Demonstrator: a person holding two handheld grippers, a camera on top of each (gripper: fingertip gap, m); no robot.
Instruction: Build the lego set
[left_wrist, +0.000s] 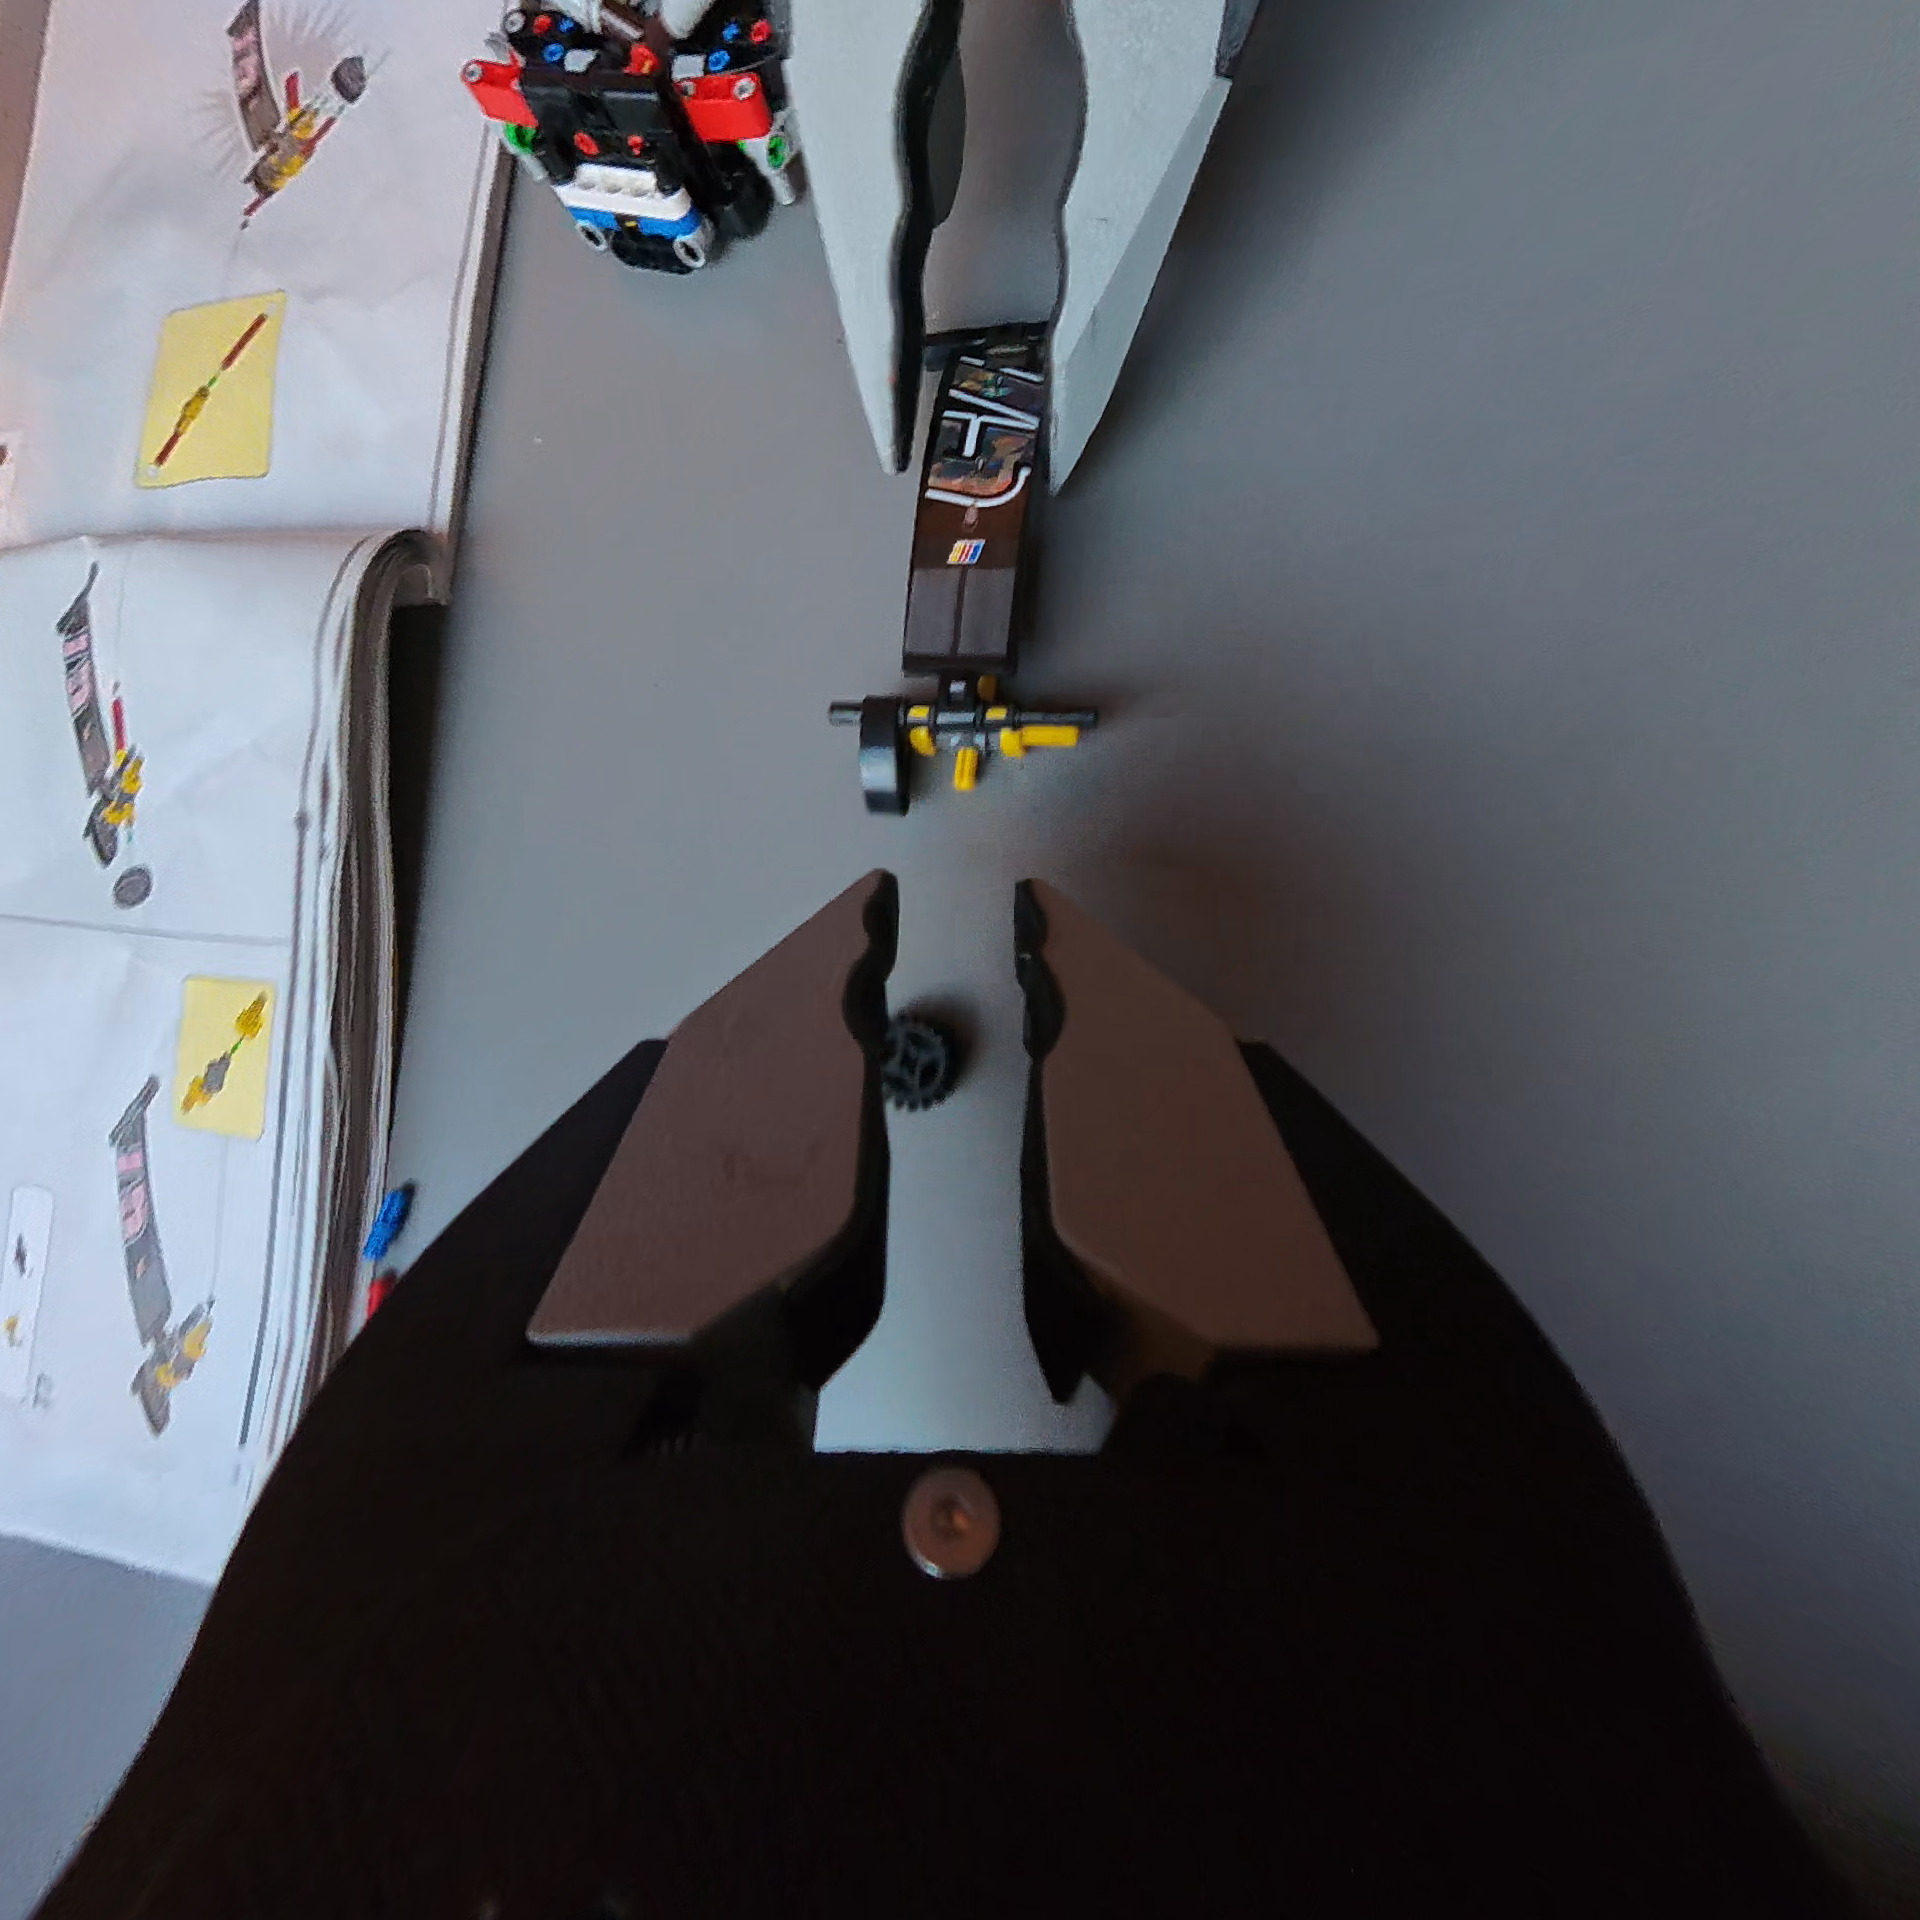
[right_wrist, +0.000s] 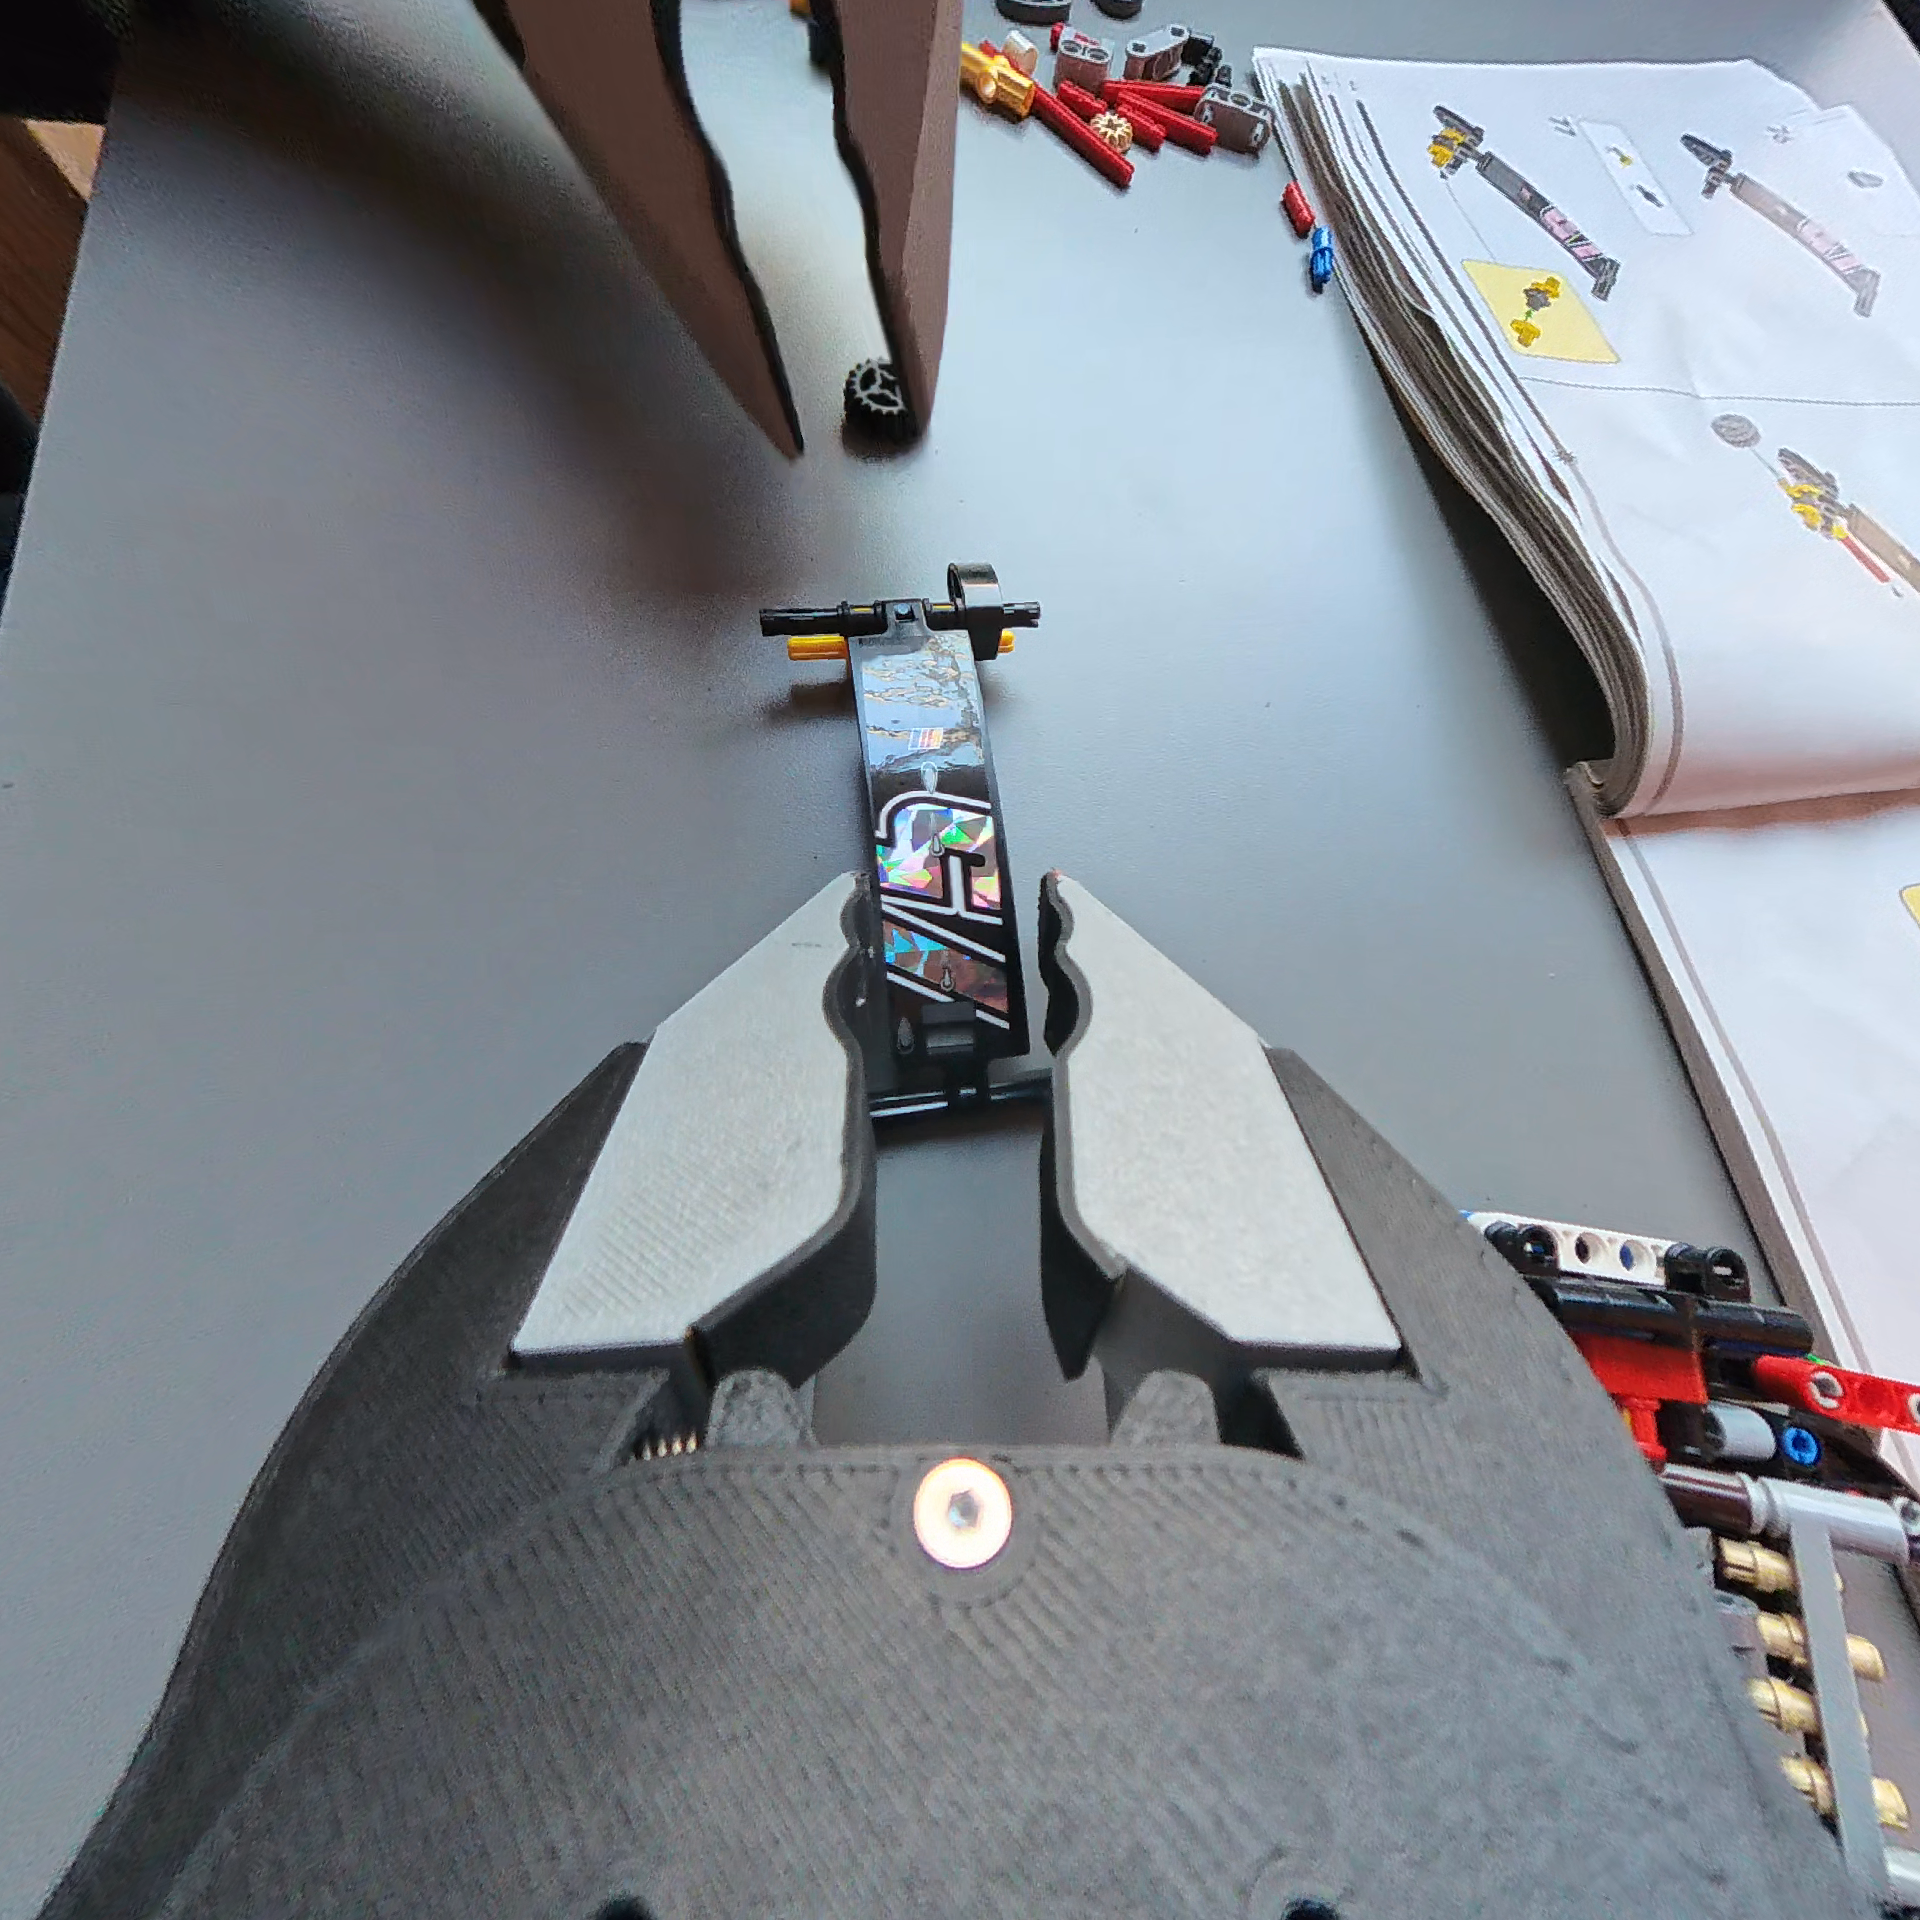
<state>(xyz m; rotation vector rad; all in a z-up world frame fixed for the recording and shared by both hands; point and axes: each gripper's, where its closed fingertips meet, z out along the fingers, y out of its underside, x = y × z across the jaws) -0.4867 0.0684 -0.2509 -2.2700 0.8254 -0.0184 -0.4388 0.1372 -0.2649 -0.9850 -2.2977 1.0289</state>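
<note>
Left gripper (left_wrist: 956, 883), brown-fingered, is hovering low over the grey table (left_wrist: 1507, 727) with jaws spread and pinching nothing; a small black gear (left_wrist: 923, 1055) is lying flat on the table between the fingers, close against the inner edge of the finger on the 9 o'clock side, with clear table between it and the other finger. Right gripper (right_wrist: 951, 883), grey-fingered, is facing it from 12 o'clock in the left wrist view, also parted: the long black panel (right_wrist: 940, 831) with the shiny sticker is sitting between its fingers, a visible gap on the 3 o'clock side, the other side too close to call, so it does not look clamped. Panel's long axis is running 12 to 6, straight along the line joining the two grippers. Its far end is carrying a cross axle (left_wrist: 966, 717) lying 9 to 3, with a black wheel (left_wrist: 883, 753) and yellow connectors. That axle end is sitting just ahead of the left fingertips at 12 o'clock, so the left gripper is the nearer one to it. Open instruction booklet (left_wrist: 156, 727) is lying at 9 o'clock; a part-built red and black model (left_wrist: 634, 125) at 11 o'clock; loose red pins (right_wrist: 1101, 104) are lying near the booklet.
</note>
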